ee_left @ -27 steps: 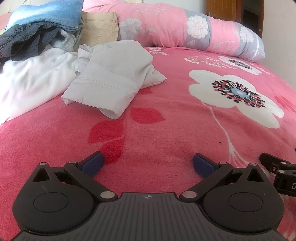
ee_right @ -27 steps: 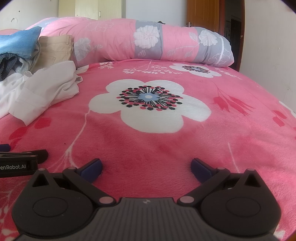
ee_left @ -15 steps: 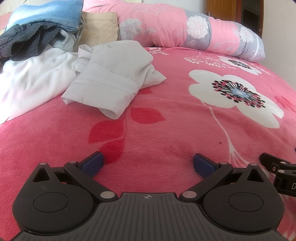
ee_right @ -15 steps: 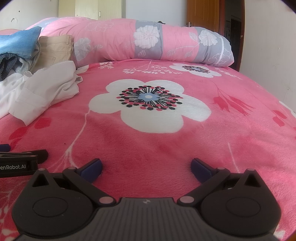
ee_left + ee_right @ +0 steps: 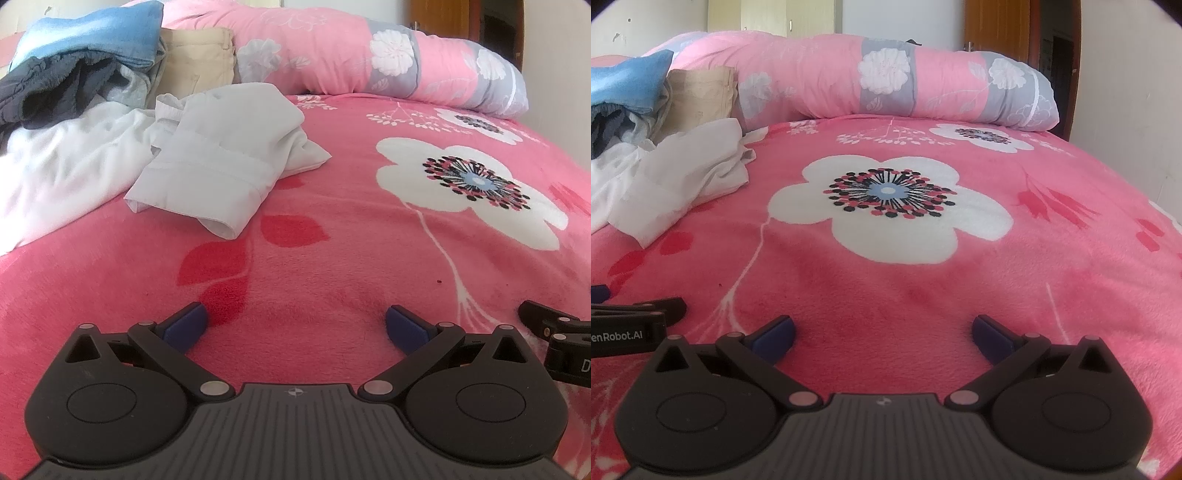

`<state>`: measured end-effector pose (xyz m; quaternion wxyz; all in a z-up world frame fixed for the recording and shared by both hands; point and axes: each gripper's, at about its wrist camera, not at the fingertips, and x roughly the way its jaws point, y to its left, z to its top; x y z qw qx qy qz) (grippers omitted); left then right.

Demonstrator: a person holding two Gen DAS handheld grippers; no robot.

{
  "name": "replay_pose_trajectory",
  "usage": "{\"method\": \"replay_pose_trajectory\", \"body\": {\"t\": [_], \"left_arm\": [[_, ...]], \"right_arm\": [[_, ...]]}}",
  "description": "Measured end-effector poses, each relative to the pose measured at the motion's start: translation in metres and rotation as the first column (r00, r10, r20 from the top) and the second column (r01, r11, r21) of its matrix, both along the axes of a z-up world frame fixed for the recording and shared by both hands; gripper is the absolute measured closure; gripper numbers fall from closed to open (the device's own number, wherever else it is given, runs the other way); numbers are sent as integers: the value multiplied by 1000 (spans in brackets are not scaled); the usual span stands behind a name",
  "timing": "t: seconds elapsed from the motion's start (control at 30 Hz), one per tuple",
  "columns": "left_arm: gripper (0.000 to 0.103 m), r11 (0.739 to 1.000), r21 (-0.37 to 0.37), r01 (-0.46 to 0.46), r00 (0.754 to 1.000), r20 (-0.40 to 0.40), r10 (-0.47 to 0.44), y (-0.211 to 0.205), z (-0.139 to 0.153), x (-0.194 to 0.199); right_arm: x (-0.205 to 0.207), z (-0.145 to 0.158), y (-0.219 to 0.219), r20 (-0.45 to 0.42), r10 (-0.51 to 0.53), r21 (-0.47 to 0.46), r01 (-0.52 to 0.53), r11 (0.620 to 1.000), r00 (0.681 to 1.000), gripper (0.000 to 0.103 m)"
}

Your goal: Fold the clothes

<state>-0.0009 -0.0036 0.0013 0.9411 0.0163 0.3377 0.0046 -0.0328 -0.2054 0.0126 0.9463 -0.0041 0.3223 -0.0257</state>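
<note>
A crumpled pale grey garment (image 5: 221, 162) (image 5: 683, 177) lies on the pink flowered blanket (image 5: 332, 236) (image 5: 923, 288), ahead and left of both grippers. A white garment (image 5: 62, 173) spreads to its left. Behind them sit a dark garment (image 5: 48, 88), a blue one (image 5: 92, 37) and a beige one (image 5: 199, 59). My left gripper (image 5: 295, 326) is open just above the blanket with nothing between its blue pads. Beside it my right gripper (image 5: 882, 332) is open too, over bare blanket. Each gripper shows at the edge of the other's view.
A long pink and grey flowered pillow (image 5: 369, 62) (image 5: 886, 81) lies across the far end of the bed. A white wall (image 5: 1137, 110) and a wooden door (image 5: 997, 26) stand behind on the right. The blanket drops away at the right edge.
</note>
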Motion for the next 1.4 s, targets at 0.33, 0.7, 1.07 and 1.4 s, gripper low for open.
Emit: {"method": "replay_pose_trajectory", "body": {"t": [0.33, 0.7, 1.07, 1.4], "left_arm": [[0, 1000, -11, 1, 1000, 7, -1, 2, -1, -1], [0, 1000, -19, 5, 1000, 5, -5, 3, 0, 0], [0, 1000, -21, 5, 1000, 6, -5, 2, -1, -1], [0, 1000, -26, 6, 1000, 12, -6, 3, 0, -1]], "right_arm": [[-1, -1, 1, 5, 0, -15, 0, 1000, 1000, 0], [0, 0, 2, 2, 1, -23, -1, 1000, 1000, 0], [-2, 0, 5, 7, 3, -46, -3, 999, 1000, 0], [-2, -1, 6, 6, 3, -50, -3, 999, 1000, 0]]}}
